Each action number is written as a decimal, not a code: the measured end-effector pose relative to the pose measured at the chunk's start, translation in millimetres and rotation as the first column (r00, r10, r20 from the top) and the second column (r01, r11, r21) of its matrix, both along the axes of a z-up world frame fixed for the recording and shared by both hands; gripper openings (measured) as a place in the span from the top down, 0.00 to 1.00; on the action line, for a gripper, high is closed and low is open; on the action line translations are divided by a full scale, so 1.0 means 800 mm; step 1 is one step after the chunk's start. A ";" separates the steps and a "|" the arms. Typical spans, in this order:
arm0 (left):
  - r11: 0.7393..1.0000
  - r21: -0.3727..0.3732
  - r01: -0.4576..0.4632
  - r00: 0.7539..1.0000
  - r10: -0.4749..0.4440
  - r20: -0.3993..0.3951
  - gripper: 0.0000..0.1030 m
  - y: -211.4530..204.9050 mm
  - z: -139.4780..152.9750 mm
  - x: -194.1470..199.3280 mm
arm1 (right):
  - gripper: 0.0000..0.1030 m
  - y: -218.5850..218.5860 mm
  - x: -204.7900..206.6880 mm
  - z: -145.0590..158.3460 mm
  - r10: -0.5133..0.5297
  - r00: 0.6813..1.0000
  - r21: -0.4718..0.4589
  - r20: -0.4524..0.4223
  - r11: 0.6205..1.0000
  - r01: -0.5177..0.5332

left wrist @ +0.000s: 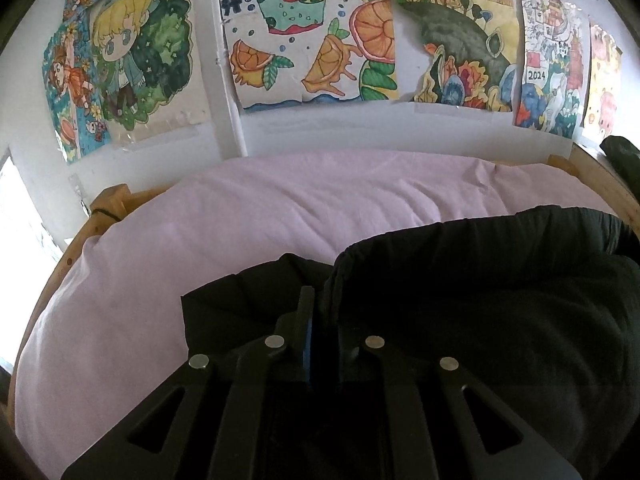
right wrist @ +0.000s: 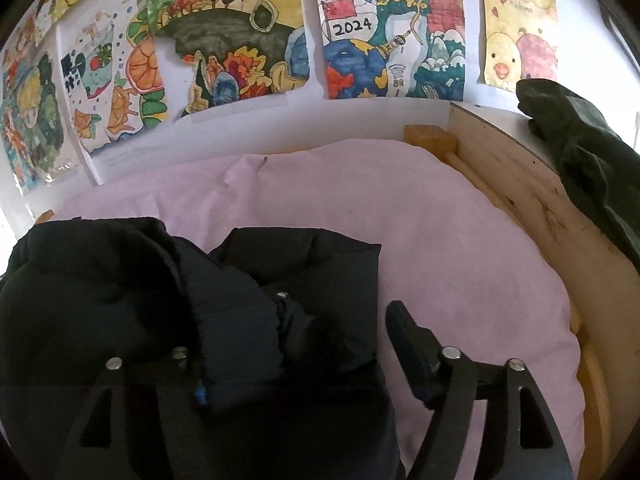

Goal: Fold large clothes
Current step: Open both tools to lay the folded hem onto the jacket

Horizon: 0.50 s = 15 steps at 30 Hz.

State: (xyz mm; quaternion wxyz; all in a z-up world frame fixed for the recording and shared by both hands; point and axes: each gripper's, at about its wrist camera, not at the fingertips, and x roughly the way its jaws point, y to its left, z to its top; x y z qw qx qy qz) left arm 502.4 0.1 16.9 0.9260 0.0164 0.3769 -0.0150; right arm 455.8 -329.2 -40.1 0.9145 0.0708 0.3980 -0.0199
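So the black padded jacket (left wrist: 460, 300) lay bunched on the lilac bed sheet (left wrist: 240, 232), sitting right under both grippers and spreading off to the right of the left gripper (left wrist: 326, 320). That one was clenched almost completely, jaws close together with a fold of the jacket's fabric pinched between them as far as I could tell. Ahead of it and to its left there was plenty of bare sheet before the wooden bed frame (left wrist: 108, 196) curved round.

The right gripper (right wrist: 296, 332) was released, jaws spread wide. Its right finger (right wrist: 404, 328) hung over bare sheet, the left one was buried under a puffy cuff of the jacket (right wrist: 240, 300), so fabric lay between the jaws but wasn't being pressed. To its right the sheet (right wrist: 460, 260) ran clear up to a pale wooden side board (right wrist: 520, 184), with a dark green garment (right wrist: 580, 152) draped over that board's top edge.

Textures: the jacket was quilted, matte, with gathered elastic hems; the sheet was soft and wrinkly. Beyond both grippers the white wall (left wrist: 340, 132) was covered with taped-up colourful drawings (left wrist: 304, 32).
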 end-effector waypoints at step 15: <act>0.972 -0.174 -0.156 0.987 0.162 0.021 0.19 0.065 0.019 -0.028 | 0.06 -0.002 -0.020 0.025 -0.060 0.996 -0.036 0.062 0.997 0.062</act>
